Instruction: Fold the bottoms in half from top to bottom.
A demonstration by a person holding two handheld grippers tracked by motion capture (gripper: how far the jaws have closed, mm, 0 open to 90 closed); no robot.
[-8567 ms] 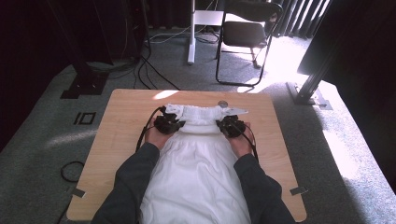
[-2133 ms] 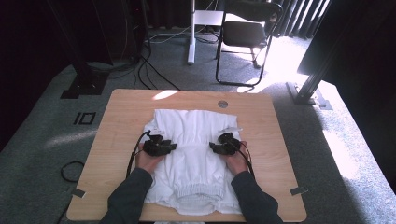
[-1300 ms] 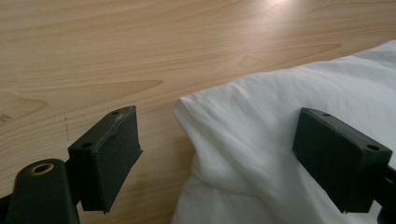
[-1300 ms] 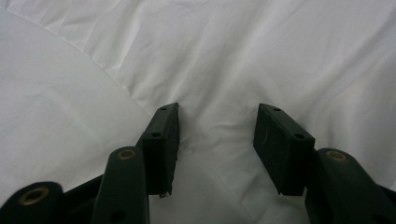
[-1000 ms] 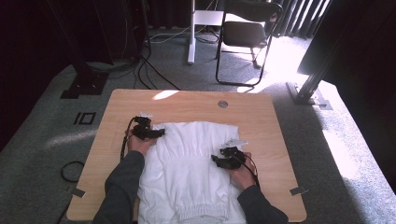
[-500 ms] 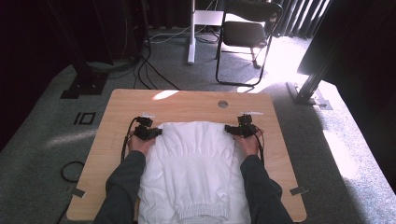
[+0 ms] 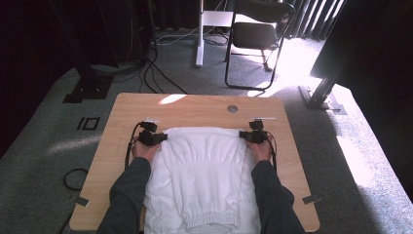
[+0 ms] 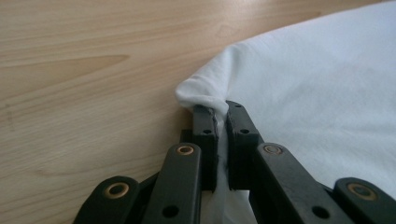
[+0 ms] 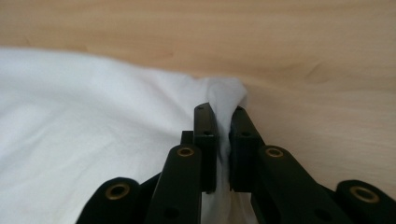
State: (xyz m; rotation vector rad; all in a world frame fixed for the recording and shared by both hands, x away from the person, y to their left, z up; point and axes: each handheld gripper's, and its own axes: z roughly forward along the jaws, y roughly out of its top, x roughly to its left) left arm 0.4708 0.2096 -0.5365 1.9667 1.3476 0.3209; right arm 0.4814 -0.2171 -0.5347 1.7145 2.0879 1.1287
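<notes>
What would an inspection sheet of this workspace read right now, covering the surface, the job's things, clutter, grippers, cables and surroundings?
Surface: wooden table, bare beyond the cloth, with a small round insert near its far edge.
Job's things: white garment spread flat, elastic band at the near end, far corners pinched.
Clutter: nothing seen.
Grippers: left gripper shut on the garment's far left corner; right gripper shut on its far right corner, jaws just closed, cloth between them.
Cables: black gripper cable looped beside the left hand; loose floor cables behind the table.
Surroundings: grey carpet, folding chair, white stand, dark curtains, a sunlit patch at right.
</notes>
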